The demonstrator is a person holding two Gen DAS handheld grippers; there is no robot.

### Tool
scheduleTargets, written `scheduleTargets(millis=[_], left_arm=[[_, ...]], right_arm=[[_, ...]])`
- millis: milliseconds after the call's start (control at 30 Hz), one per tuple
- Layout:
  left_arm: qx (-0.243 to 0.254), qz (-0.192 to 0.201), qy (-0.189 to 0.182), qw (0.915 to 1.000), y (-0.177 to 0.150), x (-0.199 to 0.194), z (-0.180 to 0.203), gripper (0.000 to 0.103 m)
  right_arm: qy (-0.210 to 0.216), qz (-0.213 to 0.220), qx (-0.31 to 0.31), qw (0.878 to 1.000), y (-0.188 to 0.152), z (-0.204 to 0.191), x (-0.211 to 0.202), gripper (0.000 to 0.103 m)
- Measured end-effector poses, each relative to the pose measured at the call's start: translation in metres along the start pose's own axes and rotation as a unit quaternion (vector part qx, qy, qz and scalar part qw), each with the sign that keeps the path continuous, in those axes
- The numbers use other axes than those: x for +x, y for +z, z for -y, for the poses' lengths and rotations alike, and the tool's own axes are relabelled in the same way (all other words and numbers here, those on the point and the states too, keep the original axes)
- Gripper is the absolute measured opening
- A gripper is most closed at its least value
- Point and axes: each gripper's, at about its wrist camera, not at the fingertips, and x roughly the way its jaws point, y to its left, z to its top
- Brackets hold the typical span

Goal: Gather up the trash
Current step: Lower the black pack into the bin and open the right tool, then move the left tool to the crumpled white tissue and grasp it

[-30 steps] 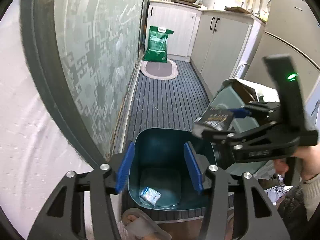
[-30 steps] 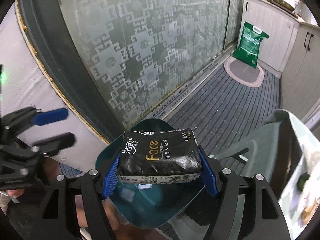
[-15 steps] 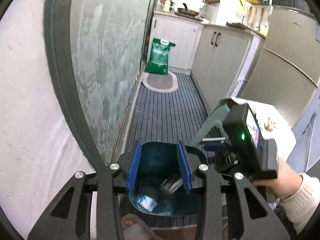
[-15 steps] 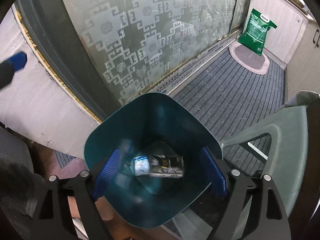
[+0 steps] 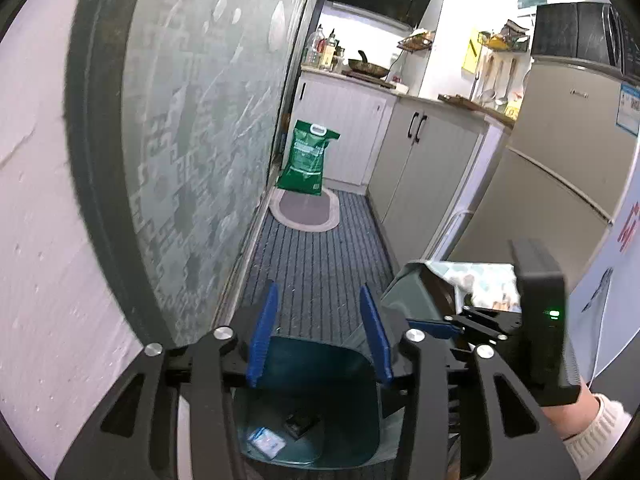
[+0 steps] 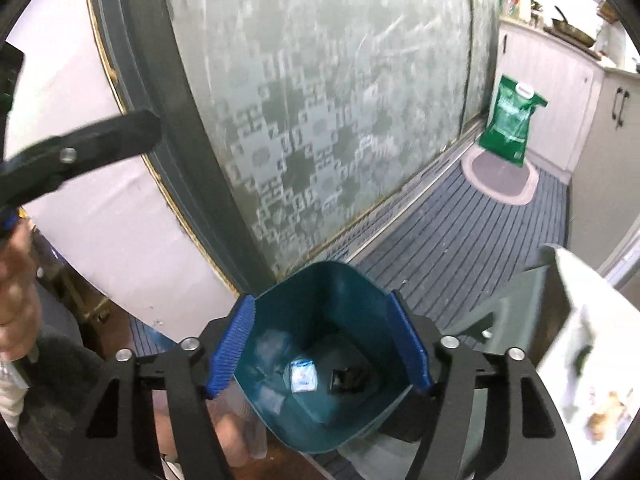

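Both grippers empty above bin; trash inside.
Right gripper (image 6: 322,344) jaws spread wide, holding nothing, over the teal bin (image 6: 340,280). Left gripper (image 5: 318,334) jaws likewise open. 2 items on bin floor: black pack (image 6: 352,378), white packet (image 6: 303,376).

frosted glass door (image 5: 208,128) | striped floor (image 5: 320,256) | white cabinets (image 5: 424,168) | fridge (image 5: 568,152)

Bin by the glass door, two packets inside.

The bin (image 6: 320,320) stands on the floor beside the sliding door (image 6: 320,100), a chair (image 5: 416,296) to its right. In the bin a small packet (image 6: 302,376) lies left of a tissue pack (image 6: 352,378), near but apart. Further along the floor, a sack (image 5: 308,158) stands behind a mat (image 5: 306,212), before the cabinets (image 5: 420,160).
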Motion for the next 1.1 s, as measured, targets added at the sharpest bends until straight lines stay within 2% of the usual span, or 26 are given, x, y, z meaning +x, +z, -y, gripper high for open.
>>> scheduleTargets(millis=[233, 400, 767, 1100], left_arm=[[0.001, 0.009, -0.007, 0.9999, 0.012, 0.009, 0.028, 0.058], [0.019, -0.006, -0.021, 0.9996, 0.010, 0.028, 0.059, 0.059], [0.057, -0.050, -0.066, 0.9949, 0.000, 0.085, 0.143, 0.060], [0.064, -0.093, -0.065, 0.9914, -0.013, 0.141, 0.190, 0.060]], right_arm=[[-0.029, 0.044, 0.015, 0.998, -0.006, 0.030, -0.052, 0.061], [-0.062, 0.060, 0.027, 0.996, -0.019, 0.059, -0.085, 0.061], [-0.131, 0.060, 0.086, 0.986, -0.062, 0.127, -0.132, 0.061], [-0.150, 0.052, 0.113, 0.981, -0.104, 0.163, -0.162, 0.061]])
